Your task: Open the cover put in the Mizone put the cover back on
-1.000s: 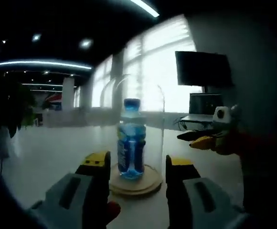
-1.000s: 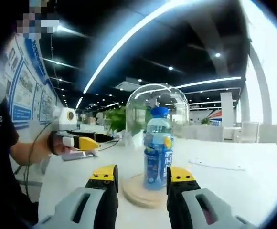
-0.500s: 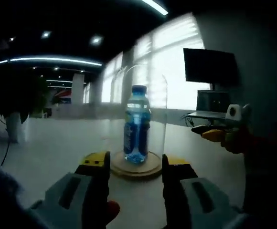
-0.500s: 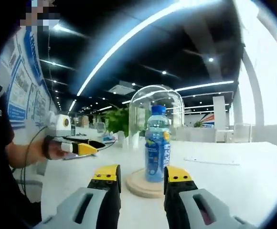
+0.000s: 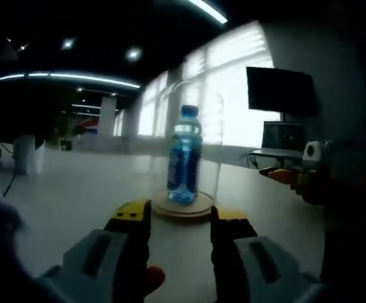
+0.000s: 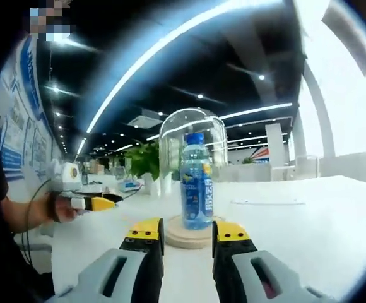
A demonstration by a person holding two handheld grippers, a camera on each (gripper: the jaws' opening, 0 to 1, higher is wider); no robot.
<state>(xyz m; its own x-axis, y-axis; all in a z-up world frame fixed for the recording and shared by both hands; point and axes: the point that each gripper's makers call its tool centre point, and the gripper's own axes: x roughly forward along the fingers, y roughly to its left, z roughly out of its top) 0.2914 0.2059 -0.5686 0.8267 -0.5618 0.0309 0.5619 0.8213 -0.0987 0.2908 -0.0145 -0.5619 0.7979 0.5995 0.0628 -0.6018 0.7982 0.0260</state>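
A blue Mizone bottle point(image 5: 184, 154) with a blue cap stands upright on a round wooden base point(image 5: 182, 206), under a clear glass dome cover point(image 5: 199, 120). My left gripper point(image 5: 179, 218) is open just short of the base, with nothing between its yellow-tipped jaws. From the other side the same bottle point(image 6: 197, 187) stands inside the dome point(image 6: 192, 129) on the base point(image 6: 184, 237). My right gripper point(image 6: 188, 232) is open in front of that base and empty. A hand holds the right gripper point(image 5: 291, 175) off to the side; the left gripper point(image 6: 93, 202) is also held off to the side.
The white table point(image 5: 76, 189) stretches wide around the base. A dark monitor point(image 5: 279, 91) and a laptop point(image 5: 283, 136) stand at the back right. A plant point(image 6: 146, 161) and small items sit behind the dome, and a sheet of paper point(image 6: 259, 202) lies on the table.
Both cameras have dropped lower toward the table, so the bottle and dome sit higher in each view. The dome stays over the bottle. Both jaw gaps look a little narrower.
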